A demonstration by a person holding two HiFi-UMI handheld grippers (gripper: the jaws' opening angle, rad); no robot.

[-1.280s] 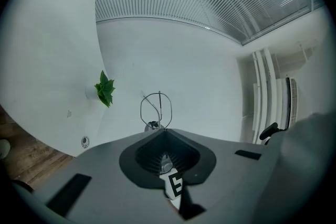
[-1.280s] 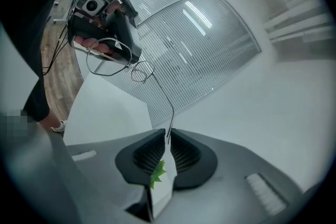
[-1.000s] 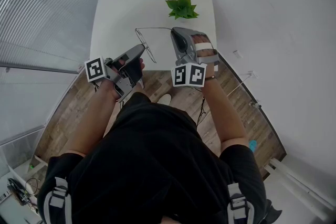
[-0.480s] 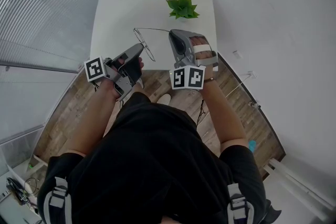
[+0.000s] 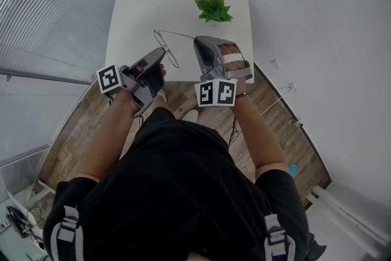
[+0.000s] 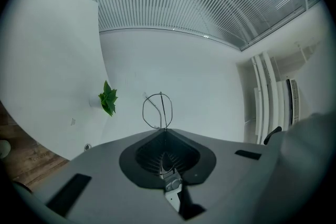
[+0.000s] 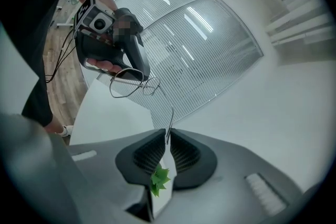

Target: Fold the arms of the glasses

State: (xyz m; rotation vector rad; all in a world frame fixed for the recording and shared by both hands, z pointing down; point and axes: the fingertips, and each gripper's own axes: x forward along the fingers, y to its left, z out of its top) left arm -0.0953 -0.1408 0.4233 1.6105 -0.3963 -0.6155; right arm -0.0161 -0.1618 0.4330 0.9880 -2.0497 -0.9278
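Observation:
Thin wire-rimmed glasses hang above the white table, held between both grippers. My left gripper is shut on the front of the frame; in the left gripper view one round lens rim sticks out past its closed tips. My right gripper is shut on the end of one arm of the glasses, the thin wire running down between its nearly closed jaws. In the right gripper view the lenses sit under the left gripper. That arm stands out sideways from the frame.
A small green potted plant stands at the table's far right, also showing in the left gripper view as the plant. Window blinds run along the left. Wooden floor lies below the table's near edge.
The right gripper and the arm tip it holds have edged slightly to the left. The left gripper has barely shifted.

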